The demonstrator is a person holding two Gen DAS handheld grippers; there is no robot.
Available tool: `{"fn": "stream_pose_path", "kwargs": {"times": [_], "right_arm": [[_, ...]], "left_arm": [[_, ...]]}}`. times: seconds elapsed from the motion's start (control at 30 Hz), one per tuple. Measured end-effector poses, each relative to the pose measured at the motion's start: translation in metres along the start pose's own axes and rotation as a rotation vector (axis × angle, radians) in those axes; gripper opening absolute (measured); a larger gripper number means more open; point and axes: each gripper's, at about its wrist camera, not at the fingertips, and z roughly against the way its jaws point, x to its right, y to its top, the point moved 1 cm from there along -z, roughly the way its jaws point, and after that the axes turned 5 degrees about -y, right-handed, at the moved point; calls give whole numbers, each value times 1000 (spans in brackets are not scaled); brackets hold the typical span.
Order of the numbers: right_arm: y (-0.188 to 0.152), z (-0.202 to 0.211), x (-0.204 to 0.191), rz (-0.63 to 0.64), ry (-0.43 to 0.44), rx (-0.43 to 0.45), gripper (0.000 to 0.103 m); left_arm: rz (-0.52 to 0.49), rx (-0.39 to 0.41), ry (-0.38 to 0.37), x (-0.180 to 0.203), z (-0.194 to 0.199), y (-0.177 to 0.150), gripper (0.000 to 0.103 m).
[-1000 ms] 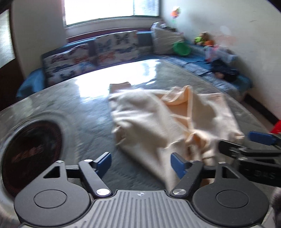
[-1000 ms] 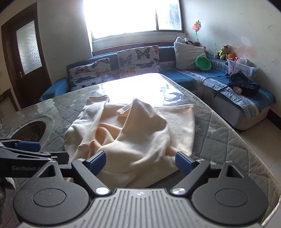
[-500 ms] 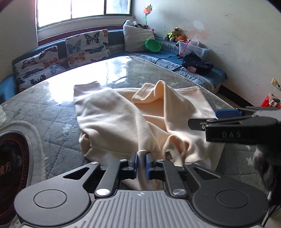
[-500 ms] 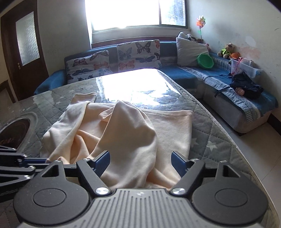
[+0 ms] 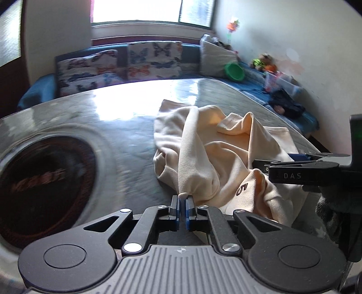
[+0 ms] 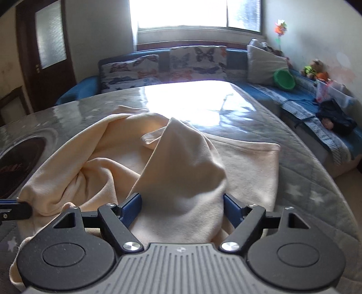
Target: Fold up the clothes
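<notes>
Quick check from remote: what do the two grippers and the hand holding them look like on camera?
Both are matte black linkage grippers with blue finger pads, silver pivot screws and a ribbed grey body: left gripper, right gripper. Seen from the left wrist camera, the right one's side reads "DAS" in pale letters, and the hand behind it wears a dark fuzzy glove.

Harsh window [image 6: 196, 13] backlight, tabletop [image 6: 192, 101] glare, fisheye-bent edges, left-side motion blur.

I am in a home living room: beyond my grey quilted star-print table cover [image 6: 312, 181] runs a blue corner sofa [image 6: 301, 99] with butterfly-print cushions [image 6: 196, 61], under a bright window [image 6: 181, 13].
</notes>
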Motion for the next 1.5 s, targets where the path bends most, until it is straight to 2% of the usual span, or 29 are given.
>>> {"fn": "stream_pose_path", "kwargs": {"times": [0.2,0.47,0.63,0.7,0.8,0.9,1.0,1.03,1.1,1.23,1.3,1.37,1.5], "right_arm": [[6,-8,-48,85,74,19,83],[14,-10,-134,243,234,18,83],[18,-3,-173,342,315,0,82],[24,5,-182,370,333,16,82],[35,15,-189,393,350,48,82],[52,15,-195,402,329,84,81],[65,3,-197,408,294,90,80],[69,-4,-198,412,285,82,78],[73,-16,-201,420,273,62,75],[73,-35,-206,430,270,21,60],[70,-41,-206,429,281,1,48],[68,-44,-204,420,298,-12,31],[68,-38,-190,393,300,9,19]], "left_arm": [[75,27,96,-38,35,-16,5],[174,17,211,-83,80,-47,5],[219,6,237,-99,99,-63,5],[235,5,225,-106,104,-65,6],[254,14,218,-112,111,-63,12],[252,31,229,-116,116,-59,17],[247,51,243,-122,118,-47,36],[237,60,255,-124,117,-42,44],[211,74,275,-127,112,-28,48],[158,98,289,-136,92,3,58],[137,88,289,-139,74,17,60],[108,74,286,-141,55,30,61],[61,35,308,-144,19,45,61]]}}
